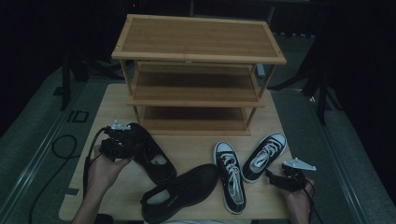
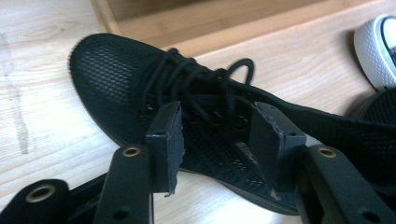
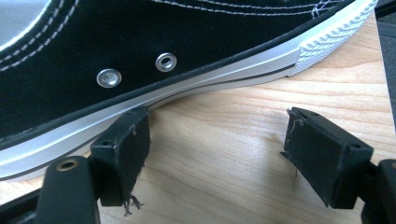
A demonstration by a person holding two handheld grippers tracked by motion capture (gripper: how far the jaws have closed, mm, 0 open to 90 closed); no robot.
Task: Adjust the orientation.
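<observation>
Shoes laid out before a rack, one black shoe straddled by spread jaws

In the high view, the left gripper [image 1: 125, 142] is held over the black mesh shoe [image 1: 149, 154] on the table [image 1: 196, 147], just in front of the wooden rack [image 1: 196, 74], presumably so it can be shelved. In the left gripper view, the jaws are spread to either side of the laced upper [image 2: 196, 88], nothing pinched. In the right gripper view, the right gripper [image 3: 215, 154] is held spread beside a black-and-white sneaker [image 3: 140, 51], one pad at its sole, likely waiting.
</observation>
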